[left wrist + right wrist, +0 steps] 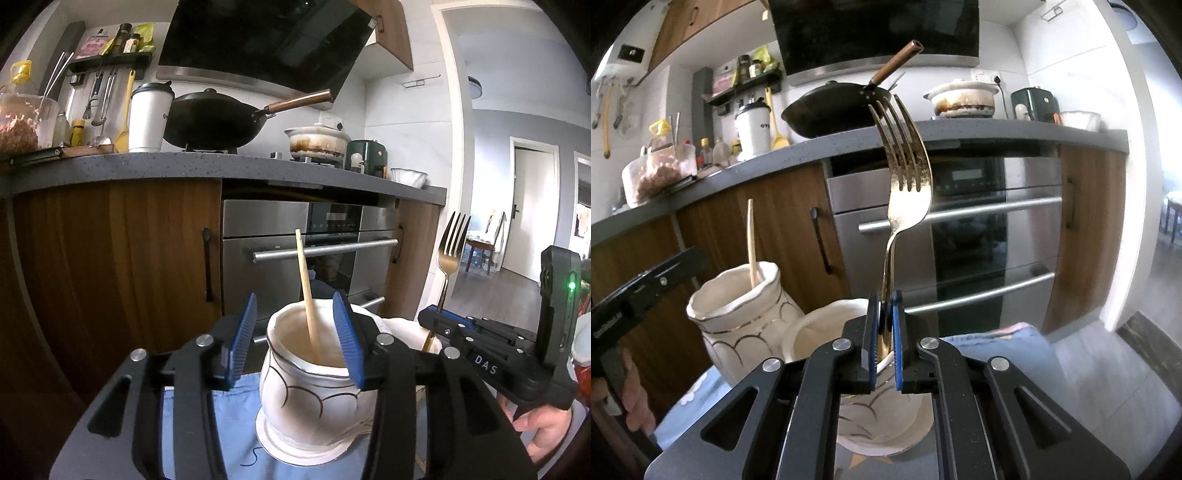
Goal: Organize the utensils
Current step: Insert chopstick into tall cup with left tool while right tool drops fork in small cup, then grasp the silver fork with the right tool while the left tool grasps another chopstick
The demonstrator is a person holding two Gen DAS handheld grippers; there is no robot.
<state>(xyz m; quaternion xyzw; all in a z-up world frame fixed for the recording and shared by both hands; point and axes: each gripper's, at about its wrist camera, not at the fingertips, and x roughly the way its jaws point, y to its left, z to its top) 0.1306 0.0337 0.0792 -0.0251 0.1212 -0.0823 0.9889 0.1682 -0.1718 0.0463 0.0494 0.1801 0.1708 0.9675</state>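
With my right gripper [885, 341] clamped on the fork [905, 177] above the second jar [812, 332], left gripper's [295, 339] jaws apart around the chopstick jar [314, 398], lowering the fork in seemed next.

Two handheld grippers, one spread, one clamped

The left gripper [295, 332] holds its blue pads wide apart, level and pointing forward. The right gripper [885, 339] has its pads pressed together, a bare hand [543, 435] gripping its handle.
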